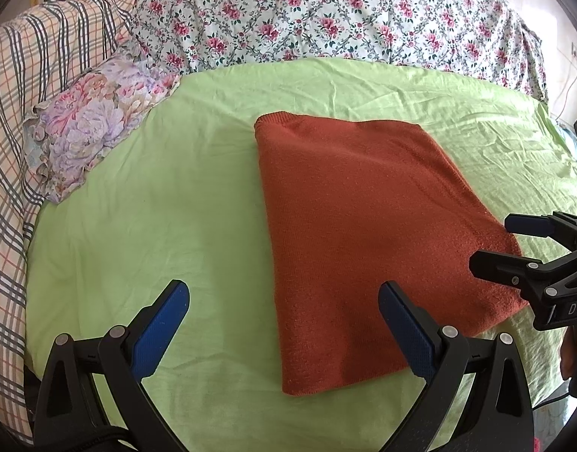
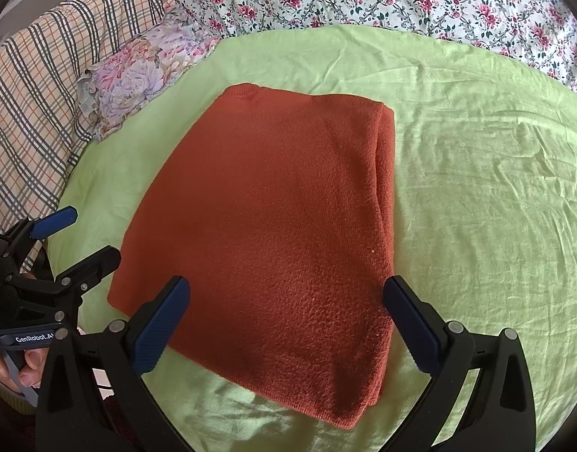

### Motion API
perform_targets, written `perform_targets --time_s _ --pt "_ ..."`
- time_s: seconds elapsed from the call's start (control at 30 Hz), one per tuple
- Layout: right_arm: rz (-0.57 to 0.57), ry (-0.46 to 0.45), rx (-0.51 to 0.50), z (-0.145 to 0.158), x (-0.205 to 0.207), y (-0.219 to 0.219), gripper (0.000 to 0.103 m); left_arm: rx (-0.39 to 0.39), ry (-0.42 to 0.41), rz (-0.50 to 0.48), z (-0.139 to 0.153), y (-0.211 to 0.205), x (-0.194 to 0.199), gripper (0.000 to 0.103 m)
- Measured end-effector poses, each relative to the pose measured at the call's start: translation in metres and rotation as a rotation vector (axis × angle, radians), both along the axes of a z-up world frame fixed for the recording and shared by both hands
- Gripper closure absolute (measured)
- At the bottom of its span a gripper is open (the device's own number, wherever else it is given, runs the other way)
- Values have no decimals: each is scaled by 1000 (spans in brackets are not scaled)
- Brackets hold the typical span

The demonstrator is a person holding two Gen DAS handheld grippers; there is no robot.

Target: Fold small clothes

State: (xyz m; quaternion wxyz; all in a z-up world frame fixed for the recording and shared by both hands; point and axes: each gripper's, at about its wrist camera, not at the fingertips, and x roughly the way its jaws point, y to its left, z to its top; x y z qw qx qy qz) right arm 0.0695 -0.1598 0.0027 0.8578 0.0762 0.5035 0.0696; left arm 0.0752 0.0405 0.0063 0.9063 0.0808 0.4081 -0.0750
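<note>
Looks like this one's pretty much done. The rust-orange knit garment (image 2: 273, 226) is lying flat on the green bed sheet (image 2: 476, 188) as a tidy rectangle, layers stacked along its right side, no sleeves or loose bits sticking out that I can see.

The left hand-held gripper (image 1: 284, 324) hangs just short of the garment's near-left corner, jaws spread wide and holding nothing. The right hand-held gripper (image 2: 288, 320) is the same deal: spread open, empty, with the near edge of the garment sitting right ahead between its fingers. Neither seems to be touching the cloth.

My guess is what's left is maybe one more fold in half, or just setting it aside. Further out past the garment there's a floral pillow (image 1: 96, 128) and a flowered quilt (image 1: 326, 19), both well clear.
</note>
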Motion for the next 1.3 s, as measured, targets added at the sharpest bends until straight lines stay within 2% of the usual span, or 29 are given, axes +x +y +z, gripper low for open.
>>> perform_targets --time_s 1.3 --pt "-7 -2 1 2 -2 2 1 -4 -2 -3 1 0 1 2"
